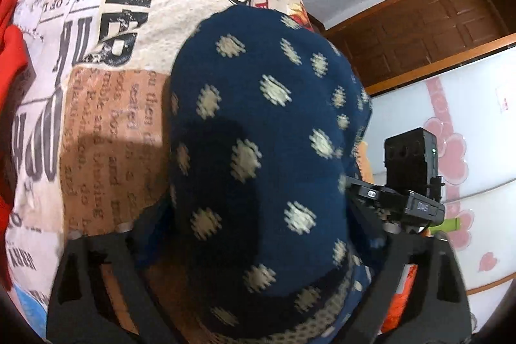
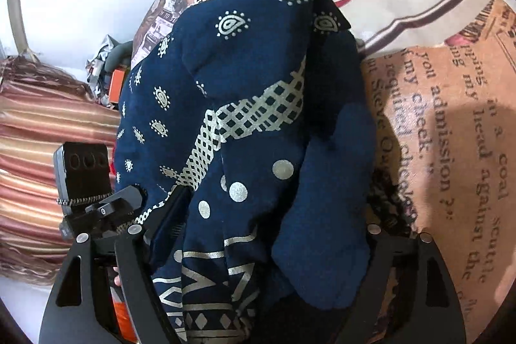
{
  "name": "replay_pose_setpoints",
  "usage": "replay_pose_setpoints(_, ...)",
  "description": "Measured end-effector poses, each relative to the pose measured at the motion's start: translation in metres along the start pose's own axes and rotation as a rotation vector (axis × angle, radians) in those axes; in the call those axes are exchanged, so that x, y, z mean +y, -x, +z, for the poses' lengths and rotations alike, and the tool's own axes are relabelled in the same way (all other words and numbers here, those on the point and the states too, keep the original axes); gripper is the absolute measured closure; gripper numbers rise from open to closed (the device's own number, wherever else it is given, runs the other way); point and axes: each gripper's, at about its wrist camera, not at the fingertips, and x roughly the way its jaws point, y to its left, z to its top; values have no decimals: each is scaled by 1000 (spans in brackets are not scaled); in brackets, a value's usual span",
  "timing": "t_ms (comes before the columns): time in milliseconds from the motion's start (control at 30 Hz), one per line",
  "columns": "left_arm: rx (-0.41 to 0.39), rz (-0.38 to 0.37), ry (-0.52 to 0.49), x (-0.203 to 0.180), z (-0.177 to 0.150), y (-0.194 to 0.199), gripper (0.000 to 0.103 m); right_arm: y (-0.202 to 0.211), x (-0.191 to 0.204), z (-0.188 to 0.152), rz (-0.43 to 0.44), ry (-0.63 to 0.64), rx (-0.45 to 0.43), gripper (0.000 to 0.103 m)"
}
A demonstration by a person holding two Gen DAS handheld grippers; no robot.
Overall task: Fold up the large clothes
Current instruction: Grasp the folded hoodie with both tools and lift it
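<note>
progress: mid-fold by my read, navy printed cotton garment (image 2: pixel 245 124) bunched and lifted off newsprint-patterned bedspread (image 1: pixel 106 105), no flat fold visible, squaring left | left tool (image 1: pixel 258 289): cloth drapes over fingers, grip state cannot tell | right tool (image 2: pixel 258 282): cloth fills the gap, grip cannot tell; both angled down over bed.

Soft navy cloth garment (image 2: pixel 258 124) with matt silvery print, quilted newsprint-patterned bedspread (image 1: pixel 106 105), matt black plastic left gripper (image 1: pixel 258 295) and right gripper (image 2: pixel 258 289), glossy dark wooden door (image 1: pixel 429 31), sheeny striped curtain (image 2: pixel 48 131)
</note>
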Motion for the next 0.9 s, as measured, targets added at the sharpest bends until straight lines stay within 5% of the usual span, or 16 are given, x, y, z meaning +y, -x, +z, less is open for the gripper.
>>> replay_pose_setpoints(67, -16, 21, -17, -4, -5, 7, 22, 4, 8, -4, -11, 5, -12, 44)
replay_pose_setpoints(133, -22, 40, -29, -9, -10, 16, 26, 11, 21, -11, -13, 23, -33, 65)
replay_pose_setpoints(200, -41, 44, -57, -18, -18, 31, 29, 16, 39, -21, -28, 42, -46, 71)
replay_pose_setpoints(600, -232, 54, -170, -35, -41, 161, 37, 14, 160, -41, -68, 208, -91, 74)
replay_pose_setpoints(900, -378, 97, -111, 24, -32, 255, 37, -50, 253, -27, -27, 351, -67, 74)
